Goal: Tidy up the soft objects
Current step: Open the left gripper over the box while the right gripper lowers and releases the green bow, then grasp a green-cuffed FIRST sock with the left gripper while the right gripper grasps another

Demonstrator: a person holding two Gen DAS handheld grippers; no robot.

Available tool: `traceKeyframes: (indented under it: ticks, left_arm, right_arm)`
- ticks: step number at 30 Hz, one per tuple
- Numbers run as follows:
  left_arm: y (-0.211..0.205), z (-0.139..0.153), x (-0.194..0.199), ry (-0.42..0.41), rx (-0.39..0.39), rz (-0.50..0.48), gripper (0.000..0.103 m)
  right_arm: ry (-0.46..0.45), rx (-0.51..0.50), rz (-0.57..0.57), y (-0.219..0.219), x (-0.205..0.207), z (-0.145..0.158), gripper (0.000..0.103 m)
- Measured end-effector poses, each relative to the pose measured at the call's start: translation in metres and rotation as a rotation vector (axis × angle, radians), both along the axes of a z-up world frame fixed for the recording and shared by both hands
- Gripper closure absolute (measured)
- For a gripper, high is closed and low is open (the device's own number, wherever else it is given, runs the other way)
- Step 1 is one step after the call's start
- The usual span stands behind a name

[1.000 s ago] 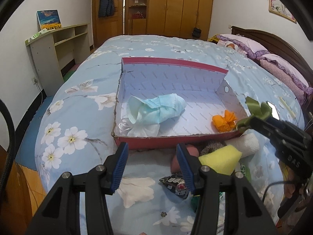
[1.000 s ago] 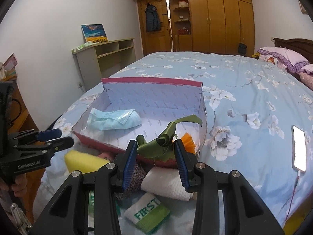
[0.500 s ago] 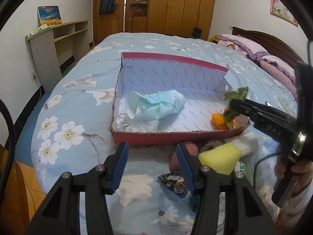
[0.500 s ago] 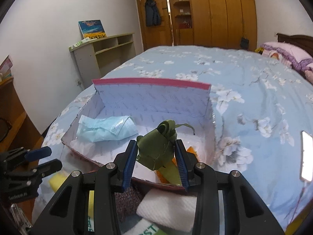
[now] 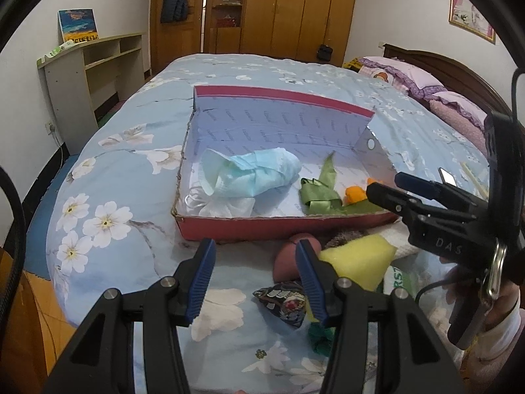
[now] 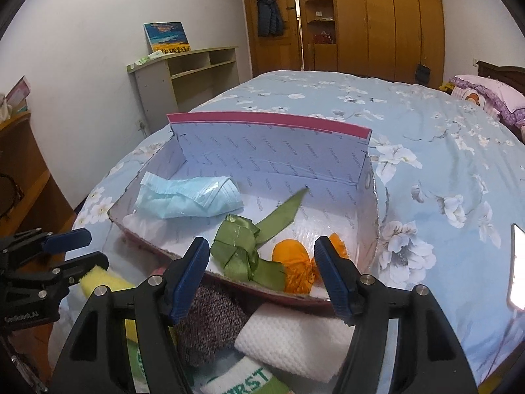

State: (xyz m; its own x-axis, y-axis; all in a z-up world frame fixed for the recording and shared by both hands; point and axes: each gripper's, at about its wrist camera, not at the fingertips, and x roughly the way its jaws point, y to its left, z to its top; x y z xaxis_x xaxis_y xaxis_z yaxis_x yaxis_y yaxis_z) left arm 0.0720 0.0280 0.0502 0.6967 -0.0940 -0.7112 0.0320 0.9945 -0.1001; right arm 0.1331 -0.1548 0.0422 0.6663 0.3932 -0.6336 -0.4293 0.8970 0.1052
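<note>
A red box with white lining (image 5: pixel 282 226) (image 6: pixel 269 121) lies on the flowered bed. Inside it are a blue face mask (image 5: pixel 259 174) (image 6: pixel 190 197), a green ribbon (image 5: pixel 320 190) (image 6: pixel 242 246) and an orange pompom (image 5: pixel 354 193) (image 6: pixel 292 259). My right gripper (image 6: pixel 262 272) (image 5: pixel 393 187) hovers at the box's near right corner. Its jaws are opening wide, and the ribbon rests on the box floor beyond them, free of the pads. My left gripper (image 5: pixel 254 269) (image 6: pixel 78 249) stands open and empty before the box's front wall.
In front of the box lie a yellow sponge (image 5: pixel 357 259), a reddish ball (image 5: pixel 288 256), a patterned pouch (image 5: pixel 285 302), a grey knit piece (image 6: pixel 210 321), a white cloth (image 6: pixel 295 341) and a green-white band (image 6: pixel 242 381). A phone (image 6: pixel 516 266) glows at the right.
My right gripper carried the green ribbon over the box, then spread its jaws. The ribbon dropped beside the orange pompom. The left gripper stayed put.
</note>
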Motion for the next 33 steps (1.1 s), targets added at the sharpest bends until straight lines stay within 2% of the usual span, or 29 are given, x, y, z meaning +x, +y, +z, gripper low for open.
traceKeyframes:
  ticks: [10,16,25,33]
  left_arm:
    - [-0.01,0.01,-0.009,-0.024,-0.019,-0.04,0.049]
    - [-0.005,0.009,-0.011,-0.016,-0.026,-0.014,0.049]
    - [0.006,0.006,-0.02,-0.008,-0.033,0.01,0.049]
    - [0.001,0.008,-0.031,-0.025,-0.031,-0.015,0.048]
  right_arm:
    - [-0.012,0.024,-0.046,-0.022,-0.02,0.009,0.035]
    - [-0.017,0.033,-0.047,-0.029,-0.035,0.011,0.035]
    - [0.024,-0.004,-0.013,-0.032,-0.064,-0.007,0.035]
    - [0.079,-0.029,-0.004,-0.031,-0.081,-0.03,0.035]
